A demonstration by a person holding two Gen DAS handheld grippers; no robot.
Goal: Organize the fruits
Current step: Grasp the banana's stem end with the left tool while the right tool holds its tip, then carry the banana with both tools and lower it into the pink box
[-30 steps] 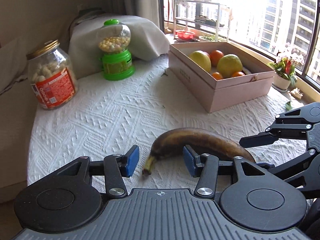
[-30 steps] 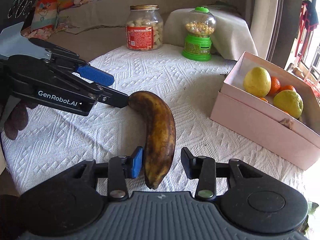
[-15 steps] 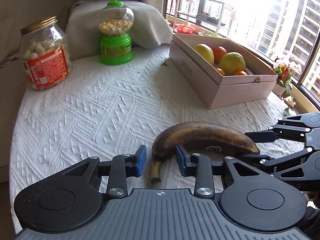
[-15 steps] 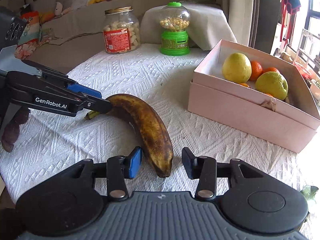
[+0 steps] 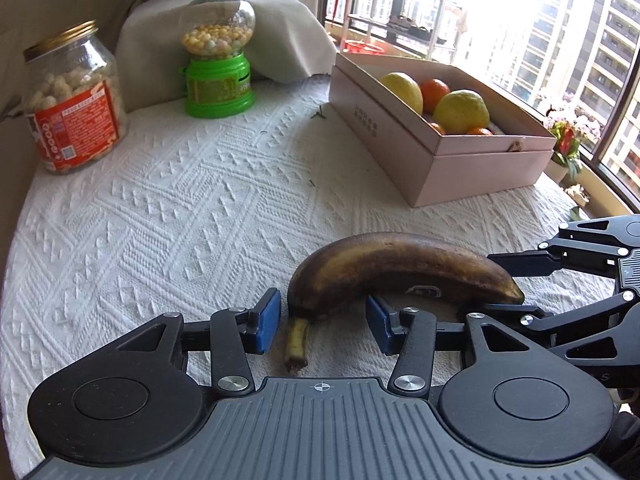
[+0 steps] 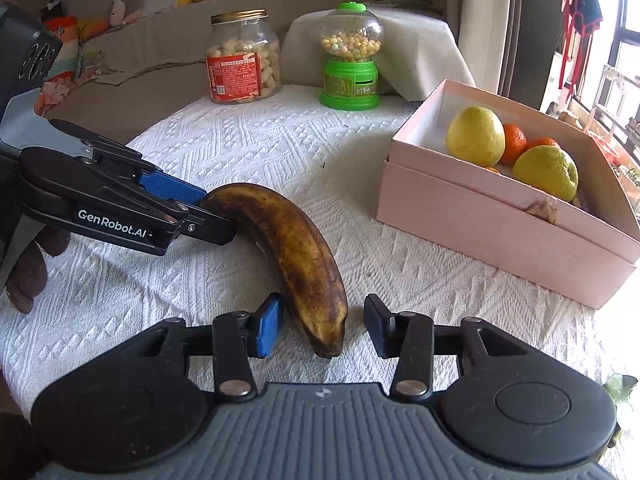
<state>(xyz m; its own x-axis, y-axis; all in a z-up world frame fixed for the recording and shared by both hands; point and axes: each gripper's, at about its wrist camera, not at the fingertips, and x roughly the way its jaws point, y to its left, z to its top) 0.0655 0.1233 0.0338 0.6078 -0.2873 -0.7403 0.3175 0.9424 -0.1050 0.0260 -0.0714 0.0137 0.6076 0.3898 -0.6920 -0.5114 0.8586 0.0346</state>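
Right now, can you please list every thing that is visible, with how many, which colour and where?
banana: 1, dark brown, on the cloth, between both tongs
box: 1, pink, open, window side
yellow-green fruits: 2, in the box
oranges: several, in the box, partly hidden
glass jar: 1, red label, far side
candy dispenser: 1, green, beside the jar
tablecloth: 1, white
left tongs: opening, around the stem end
right tongs: open, around the tip
gloved hand: 1, dark, behind the left tongs

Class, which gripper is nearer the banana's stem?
Left. The left gripper, jaws opening, straddles the stem; the right gripper sits at the opposite tip of the banana.
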